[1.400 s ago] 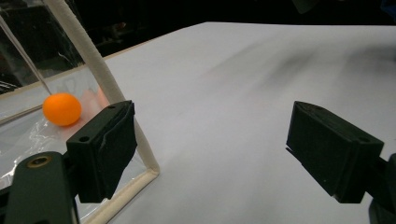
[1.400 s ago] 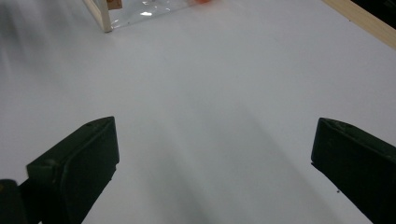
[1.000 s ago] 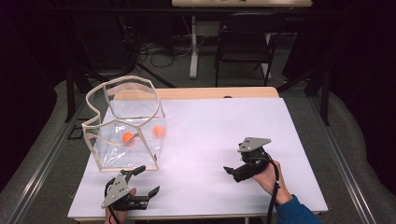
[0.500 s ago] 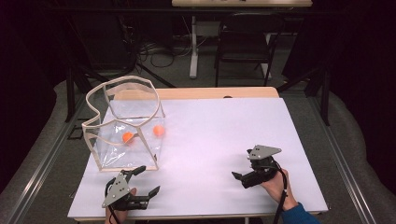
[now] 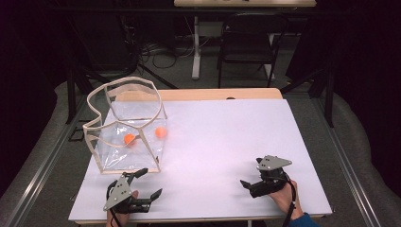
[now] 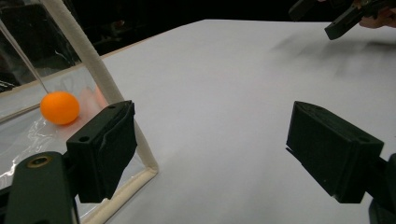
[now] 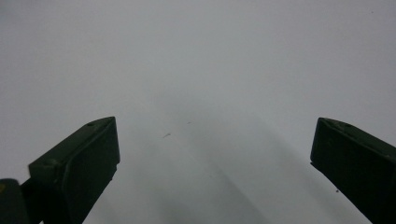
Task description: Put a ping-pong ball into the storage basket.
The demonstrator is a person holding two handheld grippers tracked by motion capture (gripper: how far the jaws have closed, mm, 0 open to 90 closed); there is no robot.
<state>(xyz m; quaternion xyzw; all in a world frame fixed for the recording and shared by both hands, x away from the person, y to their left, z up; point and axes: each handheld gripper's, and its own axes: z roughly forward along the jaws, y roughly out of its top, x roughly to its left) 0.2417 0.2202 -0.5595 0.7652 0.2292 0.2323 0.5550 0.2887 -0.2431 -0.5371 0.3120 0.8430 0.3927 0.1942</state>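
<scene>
Both sets of jaws are spread wide, holding nothing. The left gripper (image 5: 144, 183) sits at lower left of the high view, just in front of the clear bag (image 5: 126, 137); one jaw lies close beside its white rim (image 6: 100, 77). The right gripper (image 5: 249, 184) hovers low over bare white table (image 5: 222, 137) at lower right. Two orange balls (image 5: 129, 139) lie inside the bag, one near the front wall. My read: go in over the rim from above, don't push the film, and pinch one ball across its middle.
</scene>
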